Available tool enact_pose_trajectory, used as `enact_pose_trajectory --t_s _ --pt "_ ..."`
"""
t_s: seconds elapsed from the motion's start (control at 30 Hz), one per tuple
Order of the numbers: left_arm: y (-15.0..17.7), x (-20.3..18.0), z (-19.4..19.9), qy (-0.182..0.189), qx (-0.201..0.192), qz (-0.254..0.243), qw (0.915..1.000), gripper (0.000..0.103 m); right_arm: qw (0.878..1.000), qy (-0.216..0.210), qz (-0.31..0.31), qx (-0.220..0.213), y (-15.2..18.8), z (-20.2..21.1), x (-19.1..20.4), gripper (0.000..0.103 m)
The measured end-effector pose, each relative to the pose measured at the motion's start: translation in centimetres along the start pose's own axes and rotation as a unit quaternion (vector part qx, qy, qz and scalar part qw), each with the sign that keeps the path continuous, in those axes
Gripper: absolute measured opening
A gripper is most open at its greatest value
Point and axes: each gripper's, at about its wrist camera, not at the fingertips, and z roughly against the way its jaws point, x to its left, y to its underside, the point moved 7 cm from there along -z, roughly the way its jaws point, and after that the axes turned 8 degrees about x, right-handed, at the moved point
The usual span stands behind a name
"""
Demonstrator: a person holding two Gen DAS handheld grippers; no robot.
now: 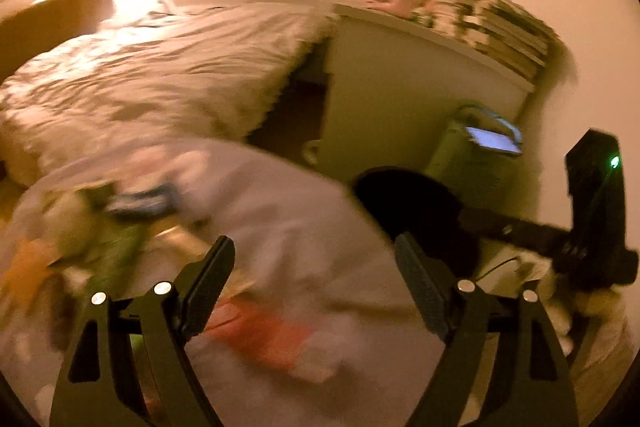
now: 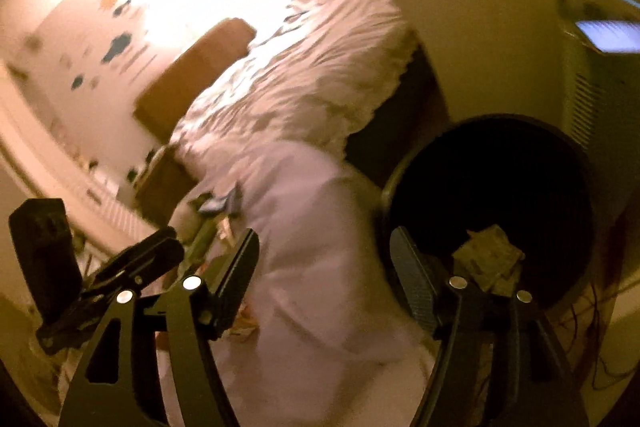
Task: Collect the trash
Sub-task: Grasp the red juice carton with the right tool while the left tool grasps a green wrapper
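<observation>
A translucent white trash bag [image 1: 288, 227] full of blurred coloured wrappers fills the lower middle of the left wrist view and shows in the right wrist view [image 2: 304, 247]. My left gripper [image 1: 316, 259] is open and empty just above the bag. My right gripper [image 2: 324, 255] is open and empty over the bag's edge. A black round bin [image 2: 492, 195] stands to the right, with crumpled paper [image 2: 488, 255] inside. The bin [image 1: 404, 199] also shows in the left wrist view, with the right gripper's body [image 1: 596, 211] beside it.
A bed with a rumpled pale duvet [image 1: 160, 67] lies behind the bag. A white cabinet [image 1: 400, 87] carries stacked magazines [image 1: 492, 23]. A pale appliance with a lit screen [image 1: 492, 139] stands by the wall. Cables [image 2: 592, 339] lie on the floor at right.
</observation>
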Motion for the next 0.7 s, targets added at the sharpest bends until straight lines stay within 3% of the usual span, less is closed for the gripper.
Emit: enact_pose_trajectory --t_s 0.2,0.4,0.7 --pt "4.0 6.9 2.3 -0.078 0.013 0.008 0.9968 0.081 0.996 -0.005 0.087 0.031 1.0 -2.8 6.1 0.068" --pt "6.6 9.8 2.1 -0.102 0.039 -0.008 0.9940 0.080 0.985 -0.001 0.156 0.073 3.3 -6.2 11.0 0.068" --pt "8.2 12.2 -0.7 -0.101 0.088 -0.004 0.9910 0.052 0.970 0.047 0.212 0.108 6.2 -9.7 12.0 0.068"
